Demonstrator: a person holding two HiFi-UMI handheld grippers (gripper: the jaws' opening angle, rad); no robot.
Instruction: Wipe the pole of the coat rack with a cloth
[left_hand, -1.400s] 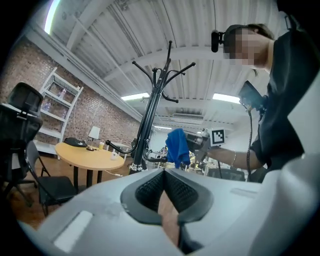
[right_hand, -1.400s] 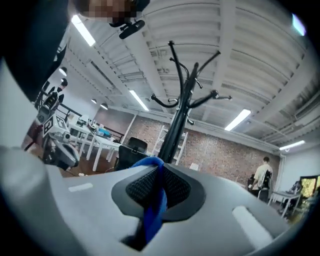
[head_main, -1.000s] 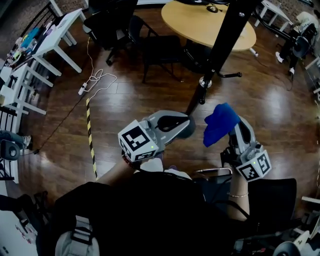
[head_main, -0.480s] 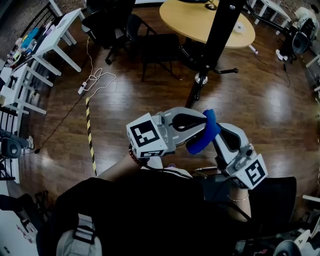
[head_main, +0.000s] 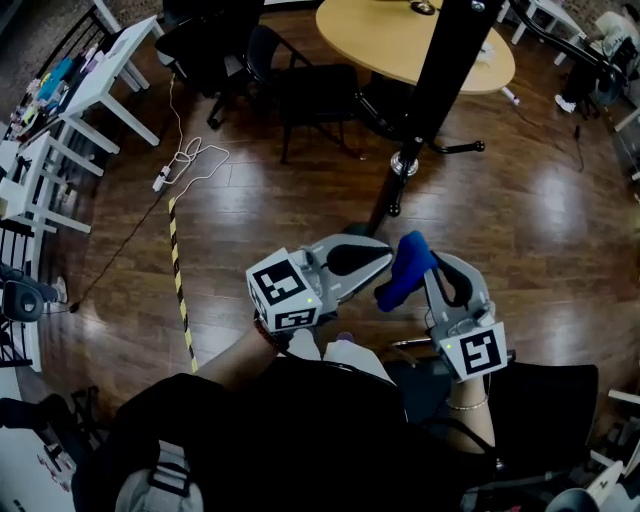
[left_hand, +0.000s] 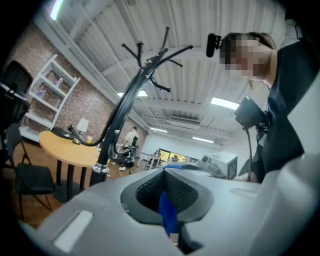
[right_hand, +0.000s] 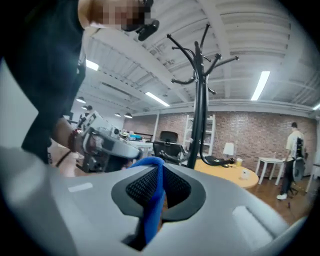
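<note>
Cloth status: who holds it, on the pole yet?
Both shut on blue cloth: left hand-held gripper, right hand-held gripper. Cloth short of pole, not touching. Nothing between.

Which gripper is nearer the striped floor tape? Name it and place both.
Left. The left gripper is held to the right of the striped floor tape. The right gripper sits farther right, beyond the left one. Both are shut on the blue cloth.

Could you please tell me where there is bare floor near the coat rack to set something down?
Bare floor lies right of the coat rack base, and left of it up to the striped tape. Behind the pole it is crowded with the round table and black chair; a white cable lies far left.
</note>
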